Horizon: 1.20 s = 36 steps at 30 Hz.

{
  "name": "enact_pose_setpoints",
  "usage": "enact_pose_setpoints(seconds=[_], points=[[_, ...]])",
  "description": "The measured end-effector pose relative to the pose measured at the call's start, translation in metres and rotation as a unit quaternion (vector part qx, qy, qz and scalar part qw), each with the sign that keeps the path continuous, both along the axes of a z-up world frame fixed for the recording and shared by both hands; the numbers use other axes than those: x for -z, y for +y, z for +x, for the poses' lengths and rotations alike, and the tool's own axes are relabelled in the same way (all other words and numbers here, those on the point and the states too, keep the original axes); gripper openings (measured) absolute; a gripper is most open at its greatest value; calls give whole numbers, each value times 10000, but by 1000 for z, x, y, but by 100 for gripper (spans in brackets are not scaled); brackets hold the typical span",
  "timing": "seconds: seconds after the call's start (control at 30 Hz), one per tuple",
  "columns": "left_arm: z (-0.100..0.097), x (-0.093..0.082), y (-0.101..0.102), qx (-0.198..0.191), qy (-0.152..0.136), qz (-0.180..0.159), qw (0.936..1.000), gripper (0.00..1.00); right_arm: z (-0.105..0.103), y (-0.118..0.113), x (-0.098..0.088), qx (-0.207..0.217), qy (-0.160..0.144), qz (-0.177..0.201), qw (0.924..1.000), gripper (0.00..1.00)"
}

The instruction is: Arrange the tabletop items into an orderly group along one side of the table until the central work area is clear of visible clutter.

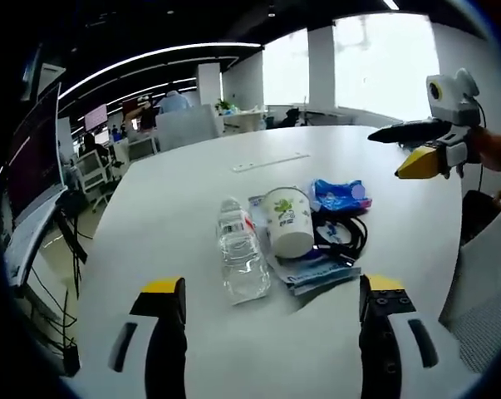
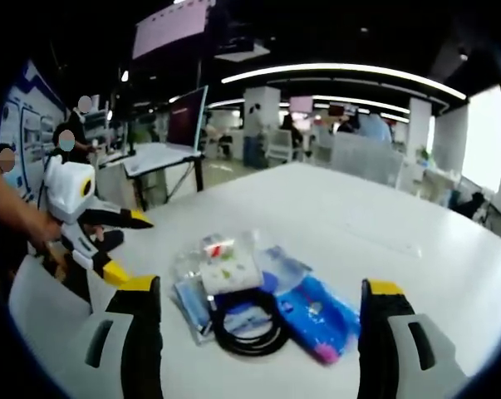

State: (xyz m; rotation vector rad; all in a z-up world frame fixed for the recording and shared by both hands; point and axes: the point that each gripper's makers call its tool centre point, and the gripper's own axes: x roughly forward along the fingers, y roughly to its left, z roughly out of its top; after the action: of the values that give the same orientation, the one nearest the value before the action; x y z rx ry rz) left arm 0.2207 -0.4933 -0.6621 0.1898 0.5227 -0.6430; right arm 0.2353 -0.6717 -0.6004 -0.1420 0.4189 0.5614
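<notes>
Office chairs [image 1: 184,125] (monitor [image 2: 187,116] beyond).

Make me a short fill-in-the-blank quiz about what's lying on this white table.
1. The clear water bottle lies on its ____.
2. The paper cup stands upside ____.
3. The coiled cable is ____ in colour.
4. Both jaws of the left gripper have ____ tips.

Missing words: side; down; black; yellow

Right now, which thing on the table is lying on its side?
The bottle. It lies flat beside the cup, which stands upside down.
</notes>
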Motion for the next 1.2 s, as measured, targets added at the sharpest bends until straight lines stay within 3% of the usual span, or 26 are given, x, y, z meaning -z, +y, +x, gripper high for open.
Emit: enact_pose_setpoints(seconds=[0.63, 1.2], points=[[18, 3, -8, -122, 52, 74, 9999, 76, 22, 14, 1, -373, 44, 74, 9993, 93], [35, 16, -9, -379, 250, 74, 9989, 64, 35, 23, 4, -643, 134, 99, 9978, 89]])
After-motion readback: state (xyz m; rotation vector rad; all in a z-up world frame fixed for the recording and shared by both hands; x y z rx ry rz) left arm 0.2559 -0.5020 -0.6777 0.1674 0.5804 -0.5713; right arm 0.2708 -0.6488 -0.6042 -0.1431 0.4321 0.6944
